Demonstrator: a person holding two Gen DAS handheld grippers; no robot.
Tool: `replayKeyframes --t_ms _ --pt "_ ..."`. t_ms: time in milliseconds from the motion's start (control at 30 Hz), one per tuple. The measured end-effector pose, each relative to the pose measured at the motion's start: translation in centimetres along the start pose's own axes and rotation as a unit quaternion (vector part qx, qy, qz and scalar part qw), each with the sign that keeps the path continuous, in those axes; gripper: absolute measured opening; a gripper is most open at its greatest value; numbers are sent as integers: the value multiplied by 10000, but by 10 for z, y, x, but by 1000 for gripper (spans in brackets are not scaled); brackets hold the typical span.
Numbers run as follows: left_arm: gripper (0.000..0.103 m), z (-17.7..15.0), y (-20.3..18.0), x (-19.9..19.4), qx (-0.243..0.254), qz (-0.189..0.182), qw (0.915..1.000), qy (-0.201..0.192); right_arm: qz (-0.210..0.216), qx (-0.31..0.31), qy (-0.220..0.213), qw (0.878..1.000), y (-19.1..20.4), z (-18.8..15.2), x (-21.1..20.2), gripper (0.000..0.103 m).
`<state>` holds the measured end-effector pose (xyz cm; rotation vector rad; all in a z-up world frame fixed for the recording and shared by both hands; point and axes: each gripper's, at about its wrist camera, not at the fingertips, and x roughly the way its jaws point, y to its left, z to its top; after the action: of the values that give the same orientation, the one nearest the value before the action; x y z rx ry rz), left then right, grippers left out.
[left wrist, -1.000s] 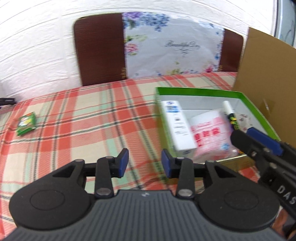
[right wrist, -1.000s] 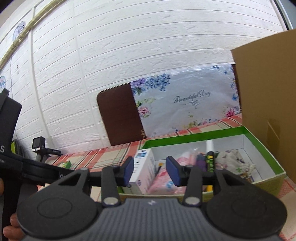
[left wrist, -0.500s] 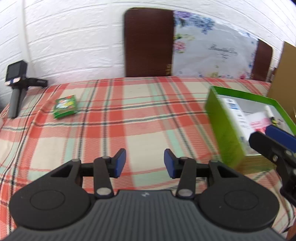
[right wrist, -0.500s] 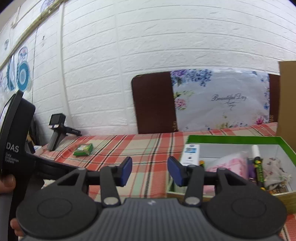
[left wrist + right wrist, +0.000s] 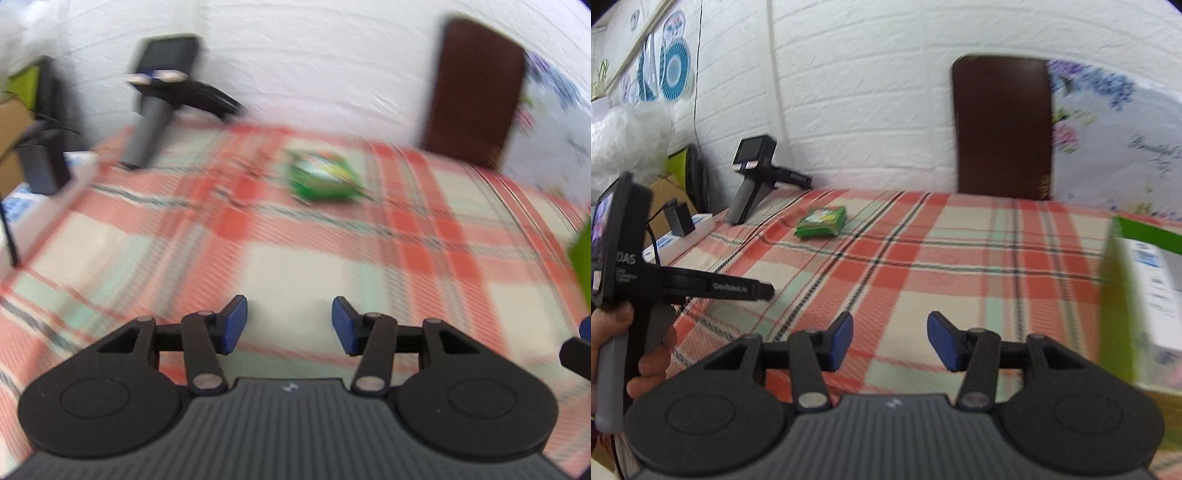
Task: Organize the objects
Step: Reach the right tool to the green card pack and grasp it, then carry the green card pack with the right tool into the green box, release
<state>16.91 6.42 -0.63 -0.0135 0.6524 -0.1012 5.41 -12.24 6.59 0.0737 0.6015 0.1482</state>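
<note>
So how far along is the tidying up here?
Mostly done, it seems: the green-rimmed box already holds a white carton. Nothing is in hand: the left hand-held gripper and right hand-held gripper are empty, jaws opening. What looks left is the small green packet, lying alone on the red plaid tablecloth.

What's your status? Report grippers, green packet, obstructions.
Left gripper and right gripper both empty, jaws opening. Green packet loose on the plaid cloth, ahead of both, untouched. Nothing between gripper and packet.
</note>
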Motion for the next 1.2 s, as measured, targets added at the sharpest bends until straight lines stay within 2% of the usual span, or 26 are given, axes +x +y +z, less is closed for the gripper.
replayKeyframes --t_ms 67,100,167,300,333,400,433,533,667,700,733,767,800,967,1200 --pt "64 0 18 7 -13 251 9996 -141 146 -28 120 9998 8 11 27 56" --pt "68 -2 26 9 -120 158 9996 -214 183 -45 166 9997 12 18 40 57" --pt "68 -4 39 11 -453 -142 9985 -265 228 -87 193 9995 21 34 68 58" --pt "68 -7 47 12 -652 -284 9967 -385 285 4 -17 9996 37 76 119 61" --pt "68 -8 47 12 -659 -305 9966 -394 328 25 -100 9994 40 85 129 65" --pt "68 -7 49 14 -701 -368 9961 -390 455 48 -132 9989 47 101 152 83" --pt "68 -6 50 14 -714 -384 9959 -392 526 78 -93 9985 49 107 163 90" --pt "68 -7 49 17 -720 -402 9958 -400 409 156 12 9990 57 118 196 92" --pt "68 -7 51 18 -743 -427 9955 -403 212 264 586 9977 60 109 240 93" --pt "69 -6 51 19 -741 -429 9955 -402 85 40 480 9988 64 104 241 92" --pt "69 -6 50 19 -736 -429 9956 -402 -4 -138 447 9989 69 101 240 87" --pt "69 -7 50 19 -740 -425 9955 -403 9 -173 407 9990 70 100 238 71" --pt "69 -7 50 19 -741 -424 9955 -403 49 -196 374 9991 70 99 234 63" --pt "70 -7 49 18 -739 -409 9956 -405 78 -364 316 9988 67 84 213 62" --pt "71 -6 46 20 -656 -374 9964 -396 167 -306 268 9990 43 41 143 63"
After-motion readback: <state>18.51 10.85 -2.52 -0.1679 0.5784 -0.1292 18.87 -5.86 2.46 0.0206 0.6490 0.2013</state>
